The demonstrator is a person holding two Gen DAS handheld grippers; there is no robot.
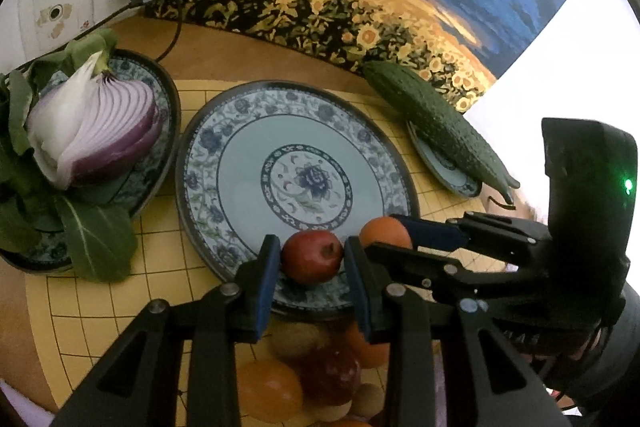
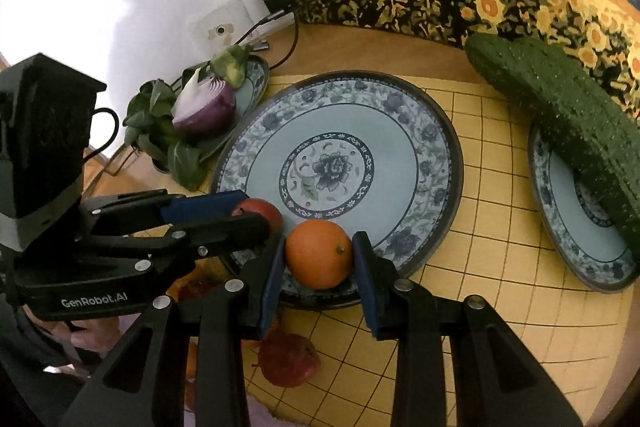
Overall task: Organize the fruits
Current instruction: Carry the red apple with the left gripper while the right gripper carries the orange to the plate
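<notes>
Both fruits sit at the near rim of the large patterned plate point(image 1: 200, 163), the landmark here: the left gripper point(image 1: 310, 269) is clamped on a small red apple point(image 1: 311, 257) over that rim, and the right gripper point(image 2: 319, 259) is clamped on an orange point(image 2: 319, 254) just beside it, also at the near rim. Each fruit looks light, round and firm, so it should tolerate a modest squeeze; the apple's skin is smooth and glossy and could slip or roll, while the orange's dimpled peel probably offers more friction. The pads meet each fruit across its widest part, which seems the safest hold for a sphere. The left wrist view alone shows a pile of loose fruit point(image 1: 312, 375) on the surface nearer the camera than the plate, and gives the closest look at the halved red onion point(image 1: 96, 131) with leaves on the dish left of the plate. The right wrist view alone shows a second red fruit point(image 2: 288, 361) lying on the gridded mat in front of the plate, and the cucumber point(image 2: 560, 115) large across the small dish right of the plate.
</notes>
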